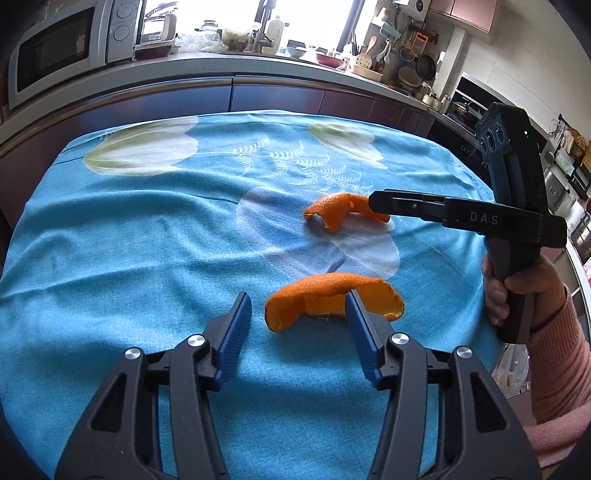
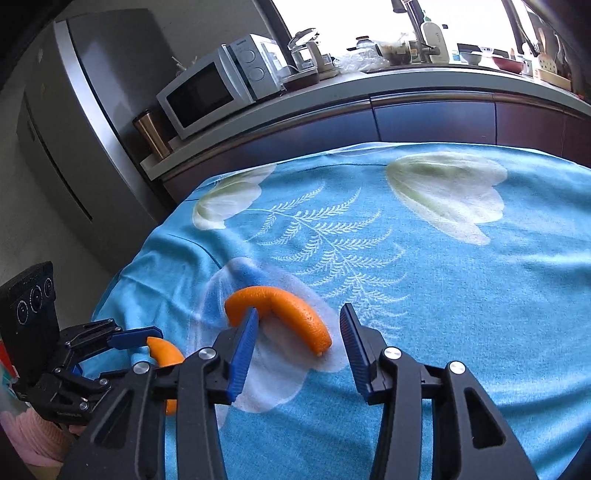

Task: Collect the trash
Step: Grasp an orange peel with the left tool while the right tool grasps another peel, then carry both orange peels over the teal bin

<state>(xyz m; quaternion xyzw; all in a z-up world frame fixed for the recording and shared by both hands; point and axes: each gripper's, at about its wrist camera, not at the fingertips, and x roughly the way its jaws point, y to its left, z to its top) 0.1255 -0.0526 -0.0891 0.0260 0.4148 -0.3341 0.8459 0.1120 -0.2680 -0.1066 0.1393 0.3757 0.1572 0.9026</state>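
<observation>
We take the blue cloth [image 1: 147,258] over the table as our landmark.

Off its left edge, the right wrist view shows a grey fridge [image 2: 74,129]. Beyond the cloth's far edge runs a counter [image 2: 369,86], with a microwave [image 2: 207,92] at its left end and a tap [image 1: 264,26] before the bright window.

At the cloth's near edge in the left wrist view we see our left gripper [image 1: 299,314], its blue pads [image 1: 236,332] spread apart. The near peel [image 1: 325,299], a curved orange piece, lies flat on the cloth, its left part between the fingertips. The right pad overlaps the peel's middle, but we cannot tell whether it touches; the left pad stands clear of it. Nothing is pinched.

Further in on the cloth, on a white petal of the print, lies the far peel [image 1: 332,212]. From the right wrist it arches up off the cloth [image 2: 443,295] and sits between the spread pads of our right gripper [image 2: 299,336]. The far peel [image 2: 280,310] runs just behind the left pad, well apart from the right one. It is not gripped.

Over the cloth's right edge, a hand [image 1: 517,291] in a pink sleeve [image 1: 561,369] holds that gripper's handle.
</observation>
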